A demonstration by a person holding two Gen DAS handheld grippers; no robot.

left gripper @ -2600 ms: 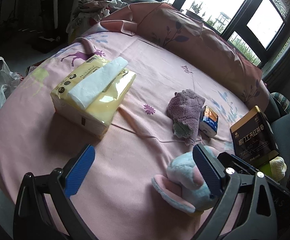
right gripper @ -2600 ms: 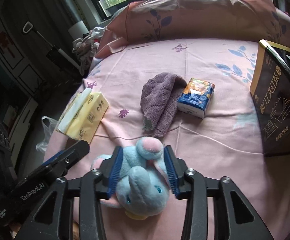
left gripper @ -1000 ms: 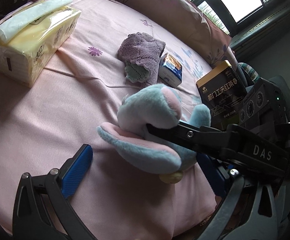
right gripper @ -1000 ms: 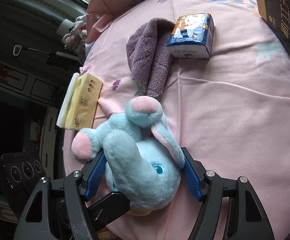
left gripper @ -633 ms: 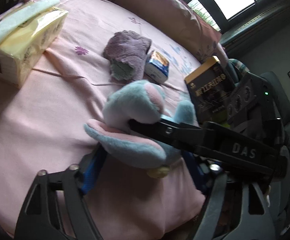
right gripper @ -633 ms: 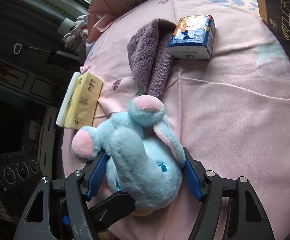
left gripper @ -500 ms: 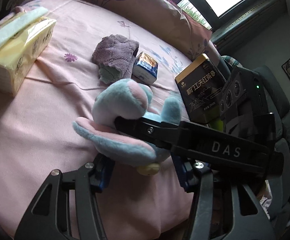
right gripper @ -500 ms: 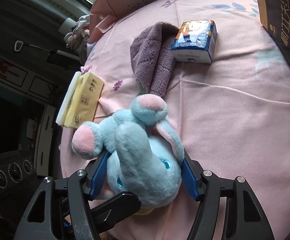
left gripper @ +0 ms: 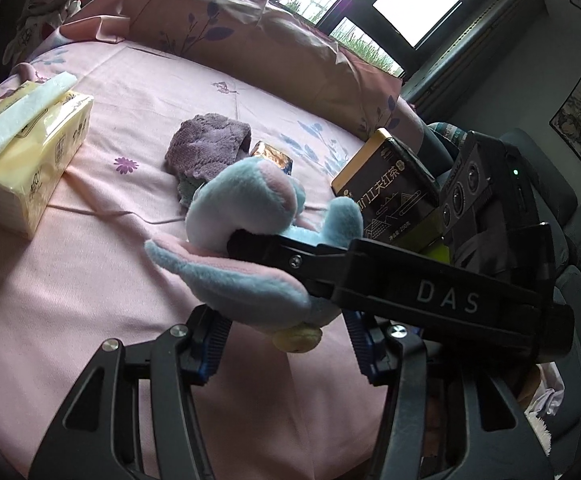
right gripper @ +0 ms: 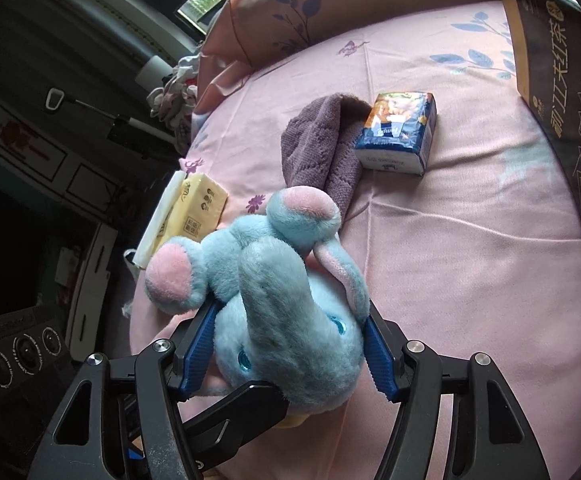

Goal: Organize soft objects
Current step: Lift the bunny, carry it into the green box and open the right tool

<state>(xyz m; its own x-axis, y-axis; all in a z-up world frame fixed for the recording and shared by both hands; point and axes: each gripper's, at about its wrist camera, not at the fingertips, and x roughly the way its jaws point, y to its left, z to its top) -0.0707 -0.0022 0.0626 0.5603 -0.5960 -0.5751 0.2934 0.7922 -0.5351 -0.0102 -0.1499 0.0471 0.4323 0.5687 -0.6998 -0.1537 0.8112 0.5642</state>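
Note:
A blue and pink plush elephant (right gripper: pixel 274 304) is held above the pink bed (right gripper: pixel 470 280). My right gripper (right gripper: pixel 290 344) is shut on its head. In the left wrist view the plush elephant (left gripper: pixel 246 240) sits between my left gripper's (left gripper: pixel 286 340) blue pads, which press its underside. The right gripper's arm crosses in front there. A purple cloth (left gripper: pixel 206 148) lies folded in the middle of the bed, also in the right wrist view (right gripper: pixel 322 148).
A yellow tissue pack (left gripper: pixel 22 148) lies at the left. A small blue tissue packet (right gripper: pixel 398 136) rests against the cloth. A black and gold tea box (right gripper: pixel 558 80) stands at the right. Pink pillows (left gripper: pixel 258 44) line the far edge.
My left gripper has moved in under the plush elephant and closed on it. The right gripper keeps its hold and has lifted the toy slightly.

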